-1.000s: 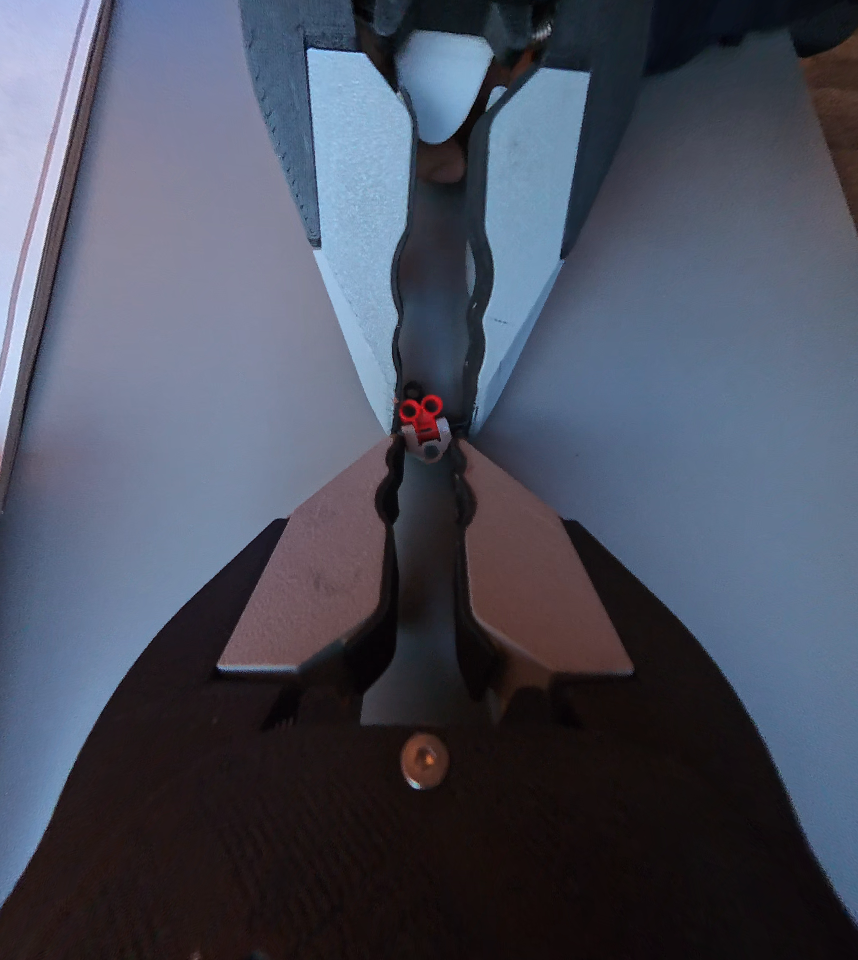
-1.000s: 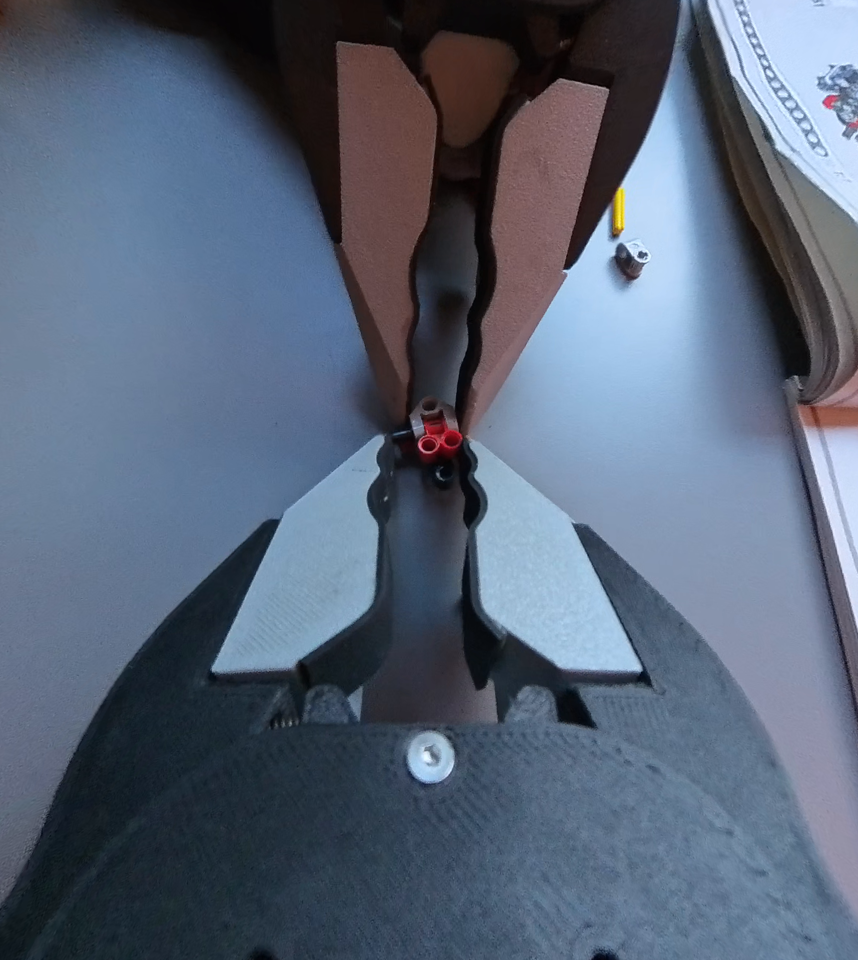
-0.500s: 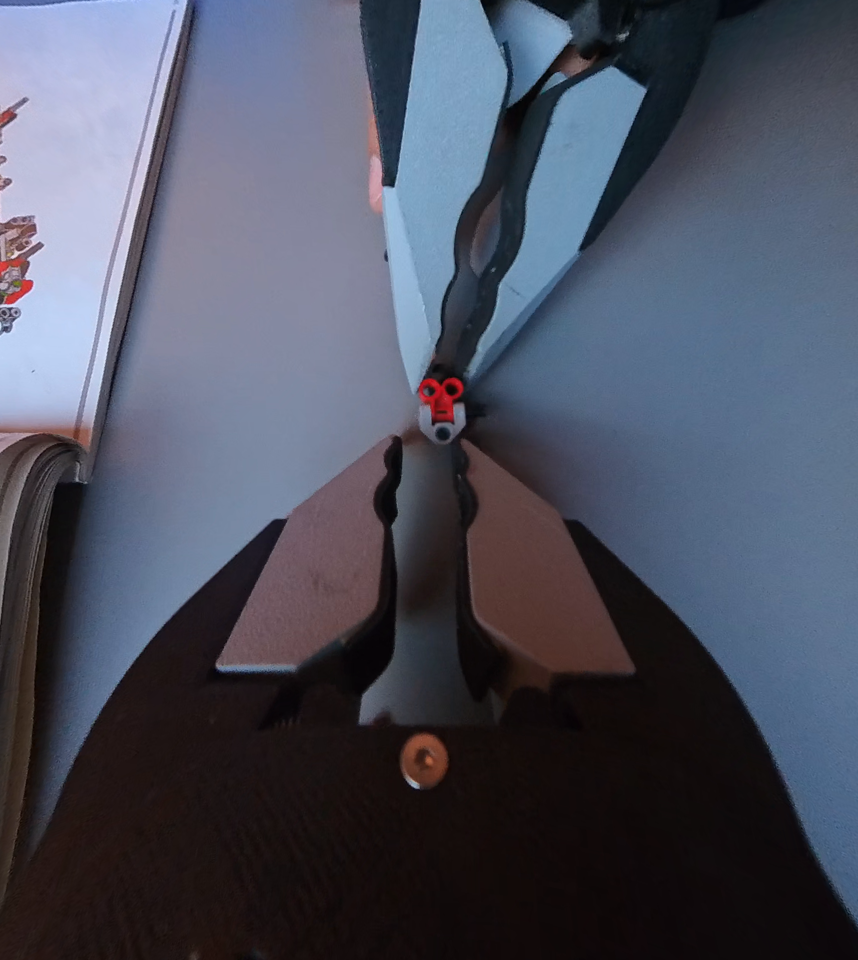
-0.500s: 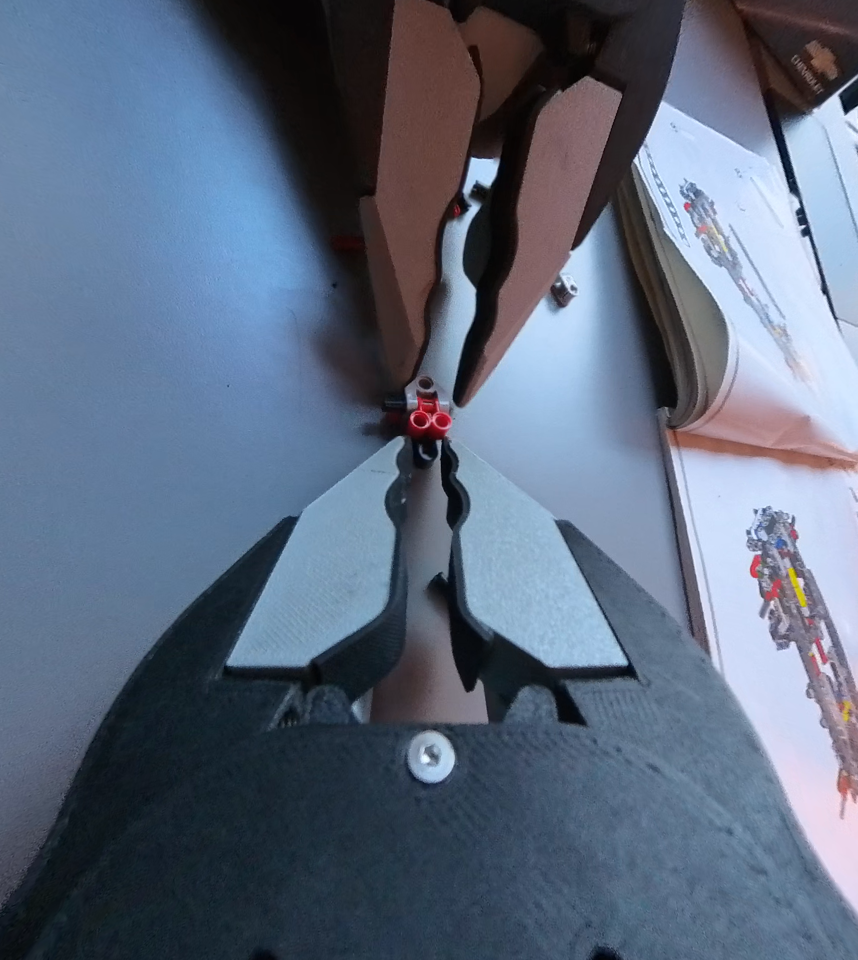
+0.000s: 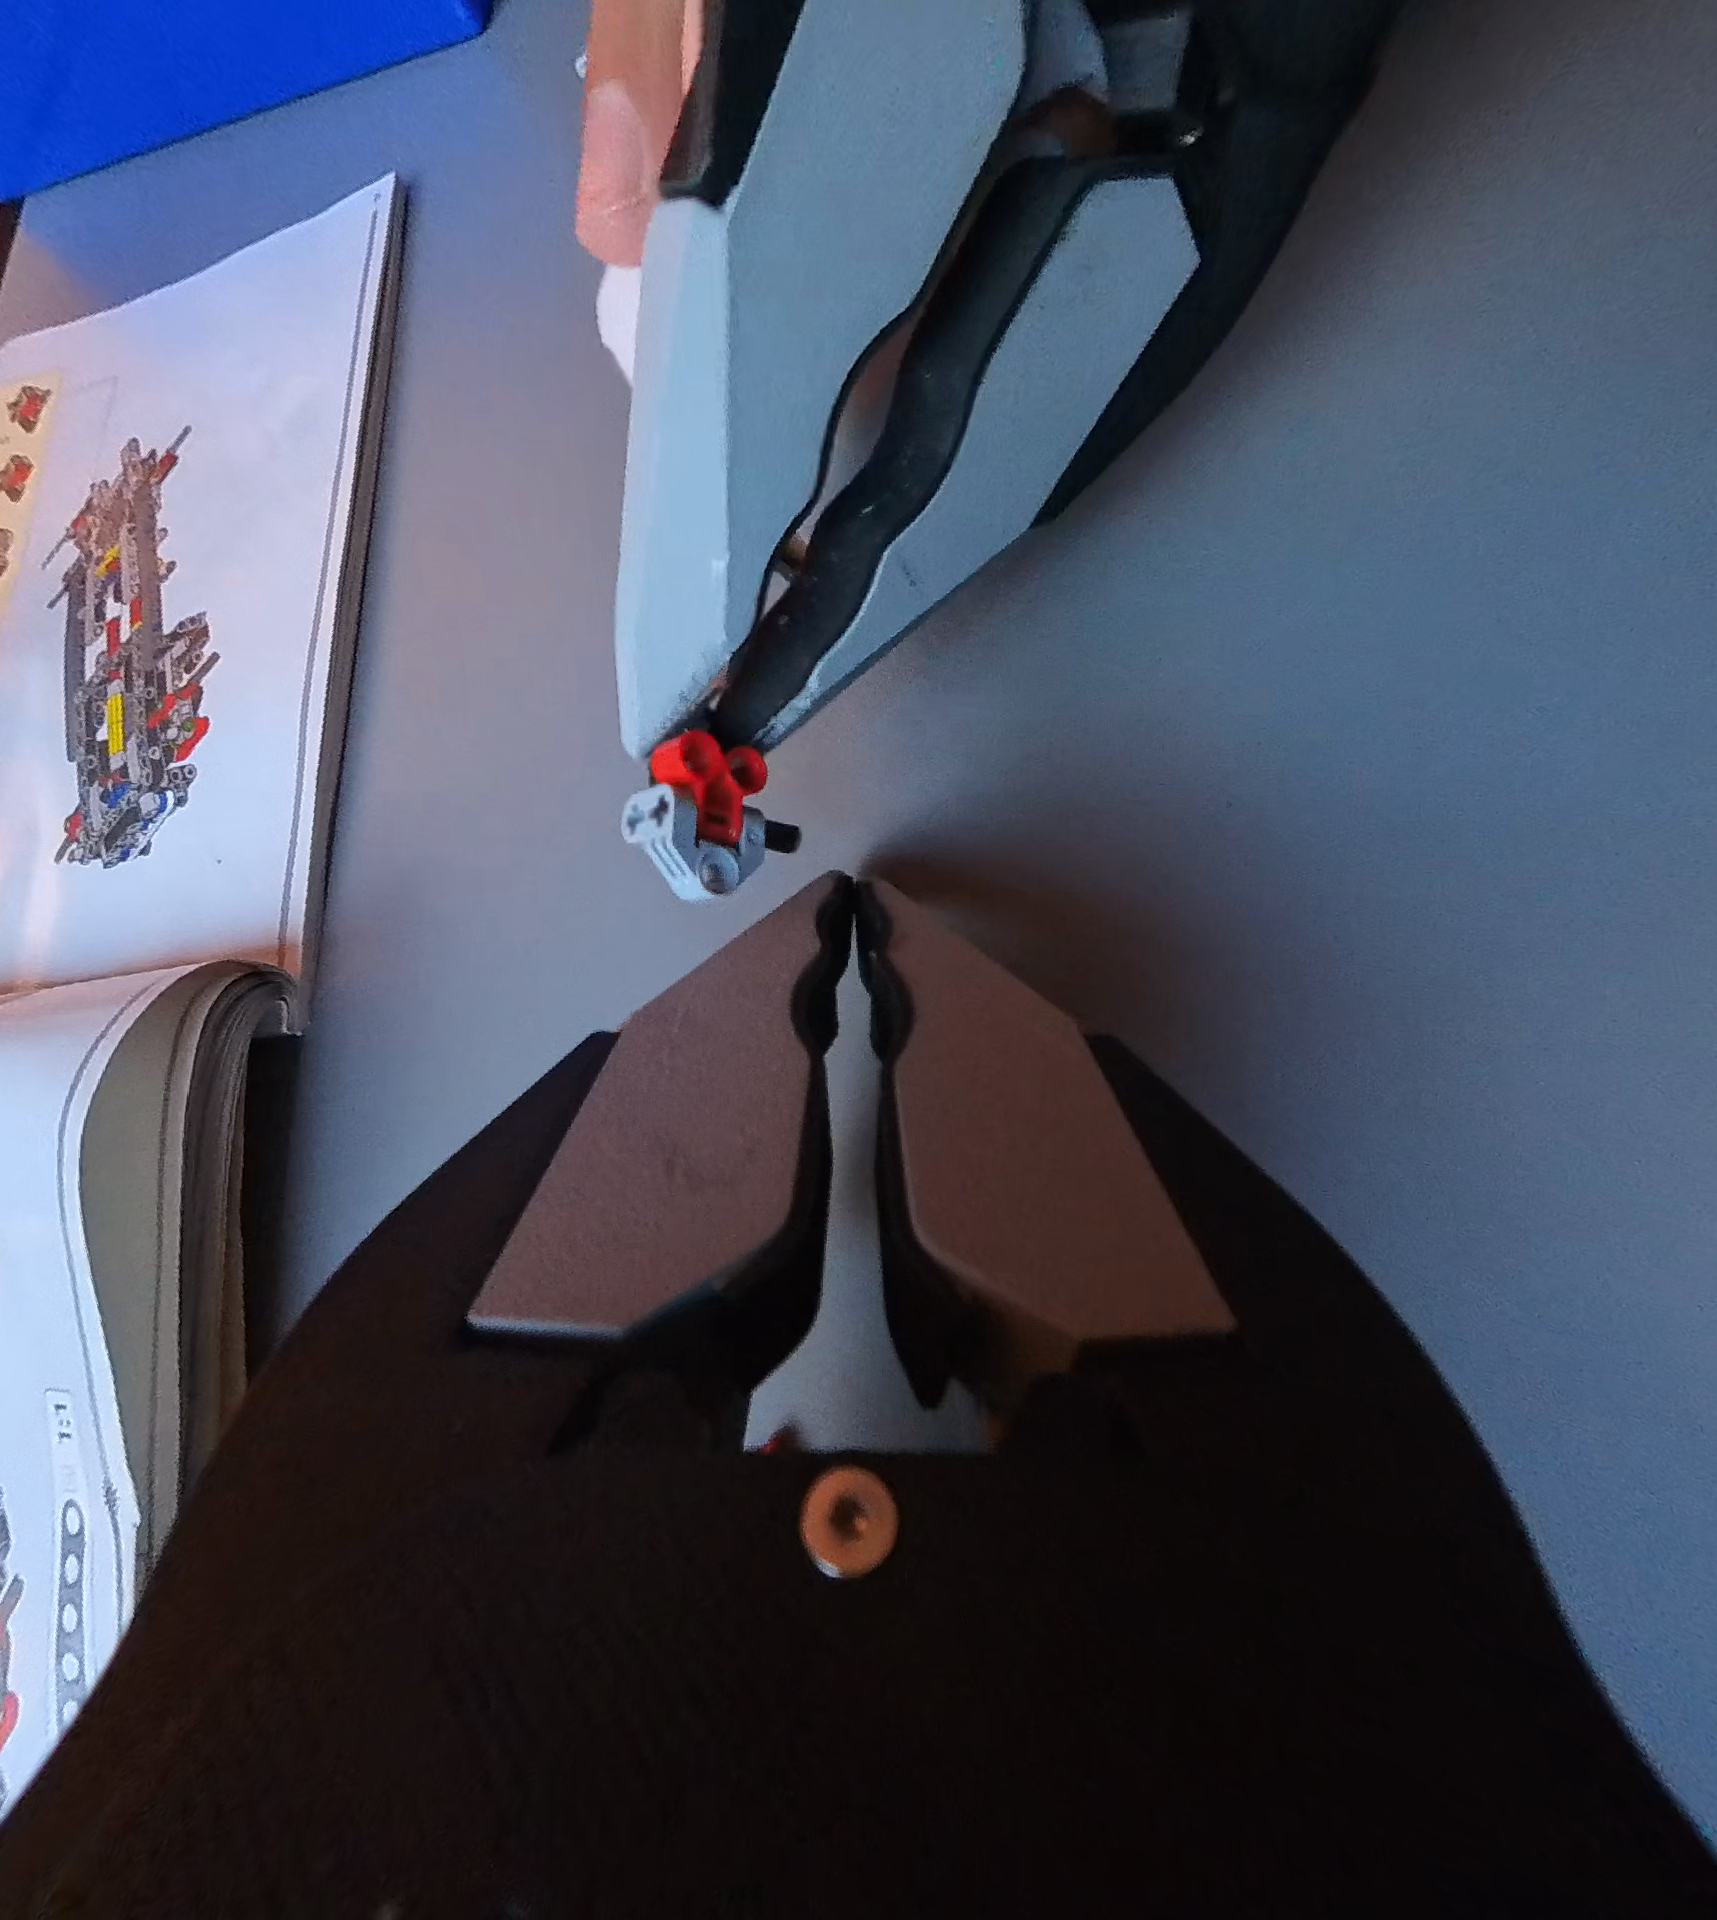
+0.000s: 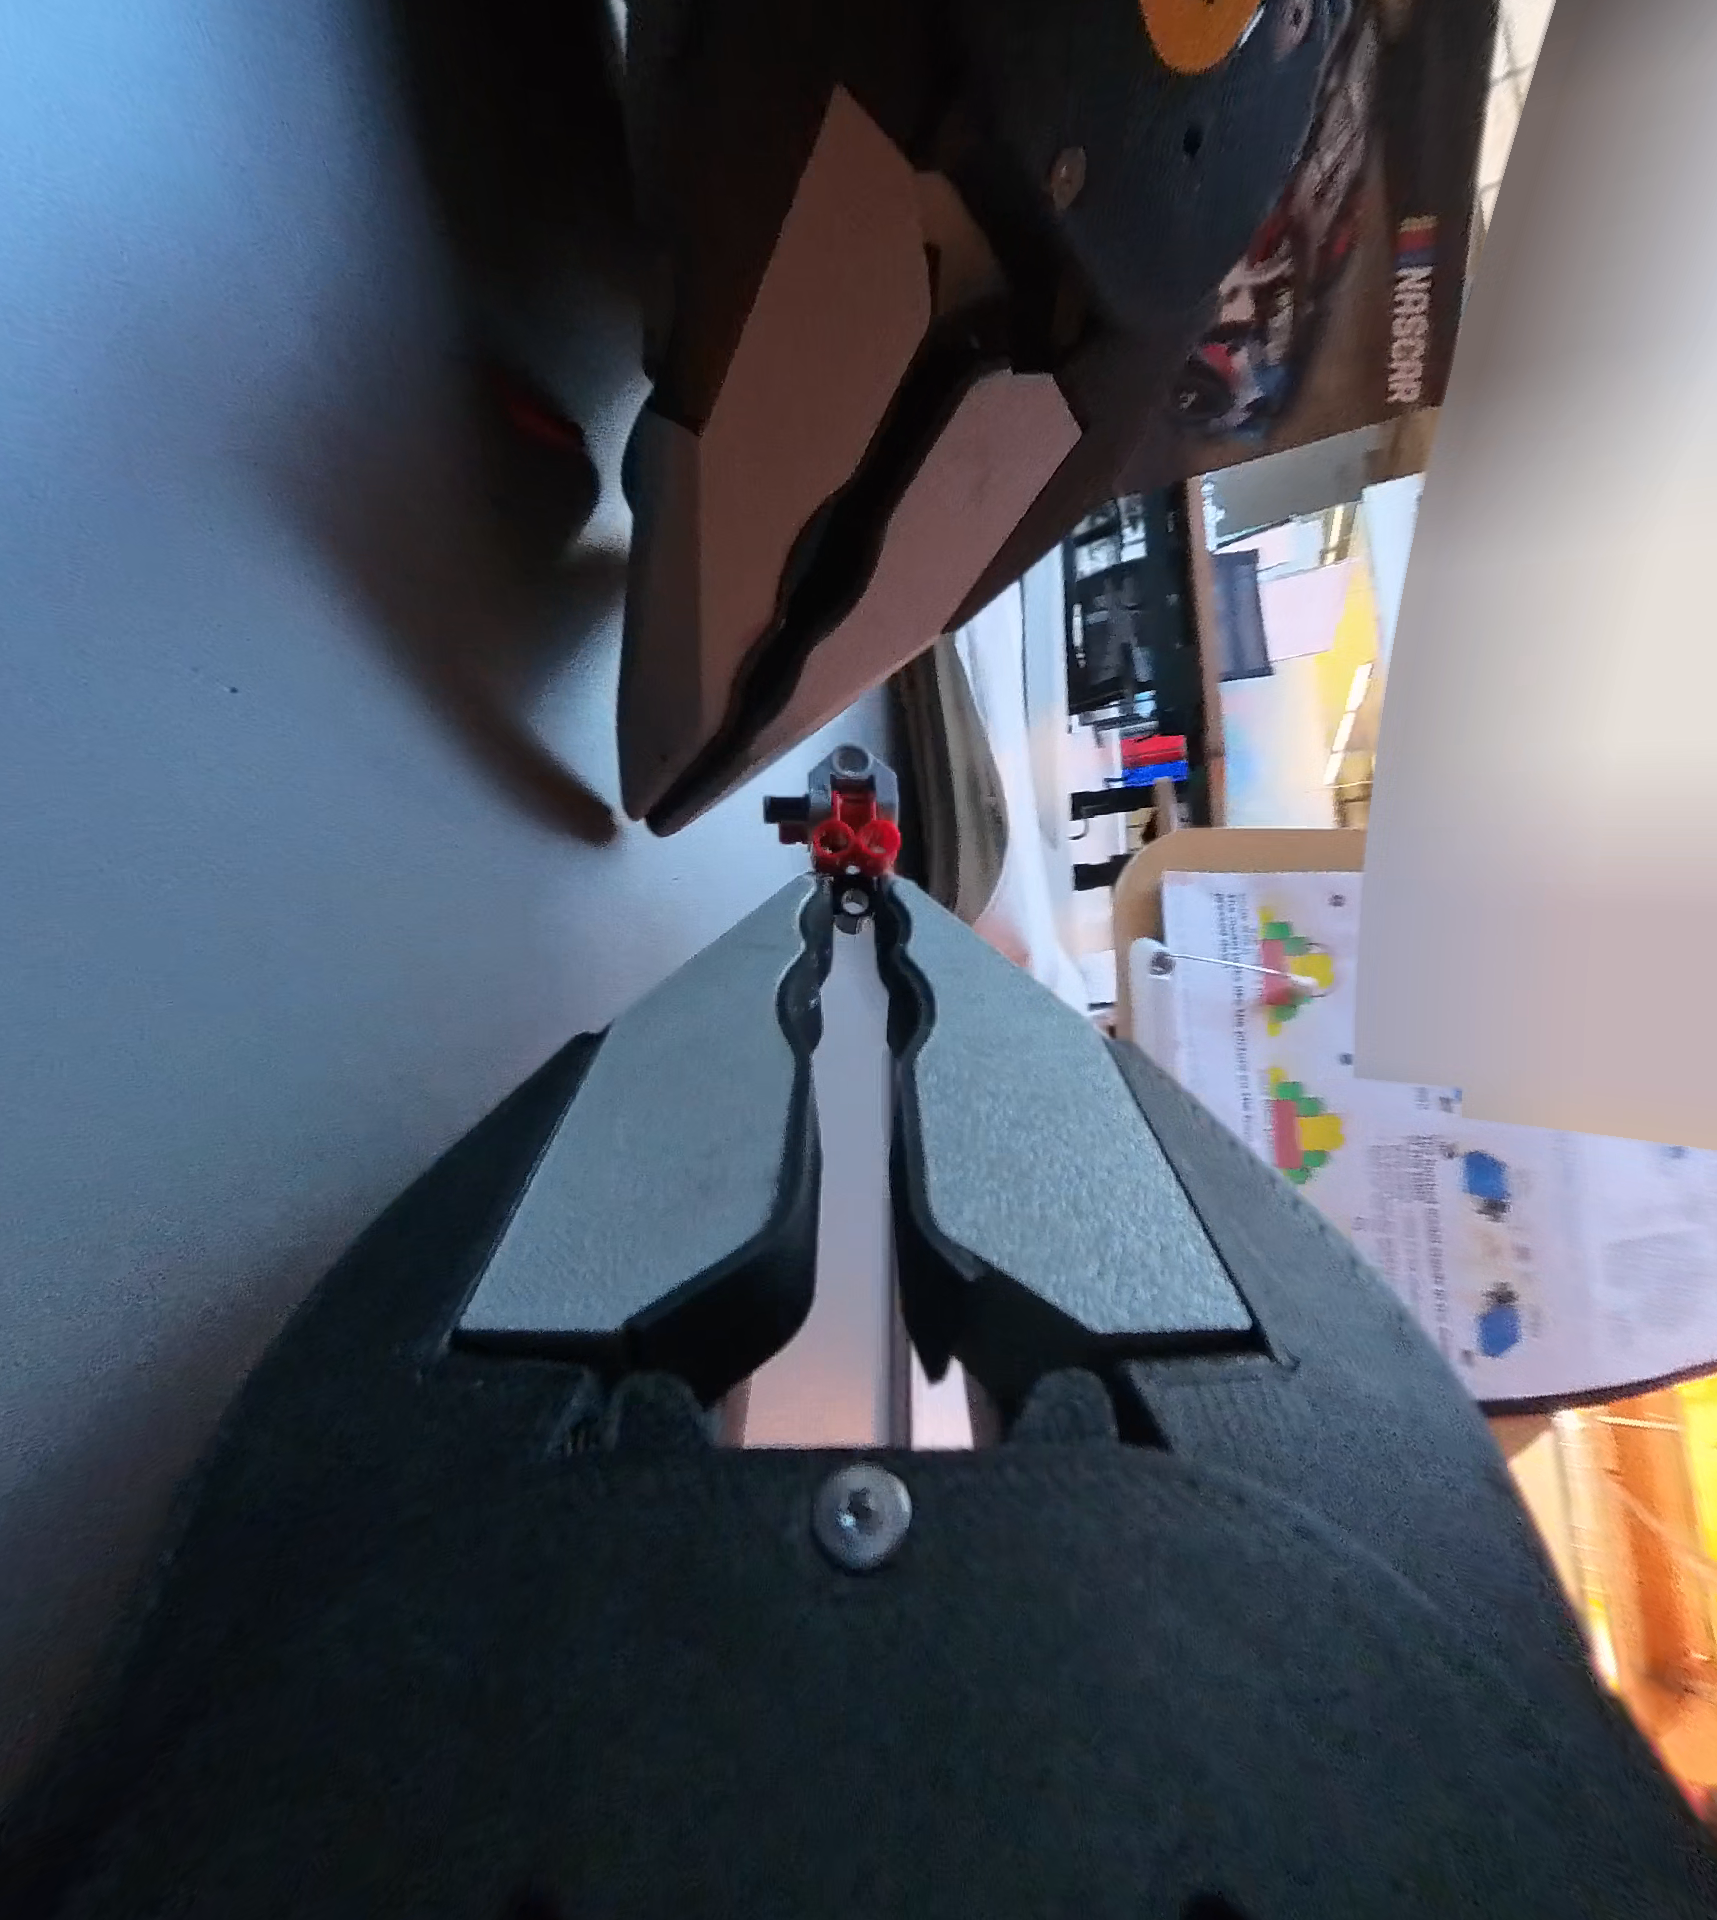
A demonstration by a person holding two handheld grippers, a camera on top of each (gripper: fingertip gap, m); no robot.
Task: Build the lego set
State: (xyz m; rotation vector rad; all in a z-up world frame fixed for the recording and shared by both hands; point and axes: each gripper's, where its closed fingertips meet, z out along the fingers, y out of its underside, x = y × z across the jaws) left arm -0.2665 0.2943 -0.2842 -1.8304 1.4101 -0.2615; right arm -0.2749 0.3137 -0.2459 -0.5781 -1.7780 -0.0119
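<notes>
While the right gripper (image 6: 856, 896) pinches the small red-and-grey brick assembly (image 5: 706, 816) by its black end, raised above the grey table (image 5: 1405, 727), the left gripper (image 5: 852, 883) sits fully closed on nothing, just beside it.

The left tongs (image 5: 854, 886) are pressed together on nothing, while the right tongs (image 6: 856, 894) seem nearly closed, tips pinching.

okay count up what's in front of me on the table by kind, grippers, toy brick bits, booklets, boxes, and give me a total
Grippers: 2, the left gripper shut on nothing and the right gripper shut on the brick piece.
Small red and grey brick assembly: 1, at the right gripper's tips.
Open instruction booklet: 1, on the grey table.
Blue box: 1.
Total: 5.
</notes>
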